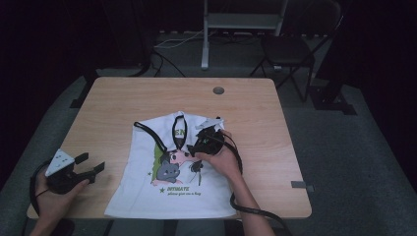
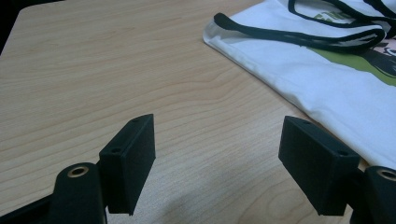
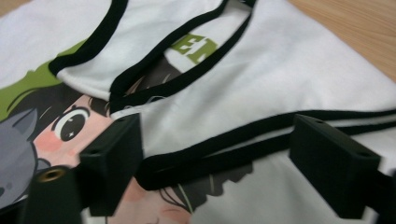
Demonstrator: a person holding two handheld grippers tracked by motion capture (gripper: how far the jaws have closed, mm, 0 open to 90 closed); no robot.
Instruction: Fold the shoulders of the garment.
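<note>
Hovering my right gripper (image 1: pixel 205 140) with jaws spread wide over the white tote bag (image 1: pixel 147 182) lying flat mid-table (image 1: pixel 123 98), black strap (image 3: pixel 261 135) between pads, ungripped. Left gripper (image 1: pixel 88 164) rests released beside the bag. Best to pinch the strap squarely, then lift slowly.

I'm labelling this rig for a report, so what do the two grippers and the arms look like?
Both grippers are black. The left gripper carries a grey three-cornered plate with small dark dots. Each has two blocky black jaws with screw holes and brass-ringed holes at the base. A black cable trails from the right gripper. The forearms are bare, with no sleeves visible.
</note>
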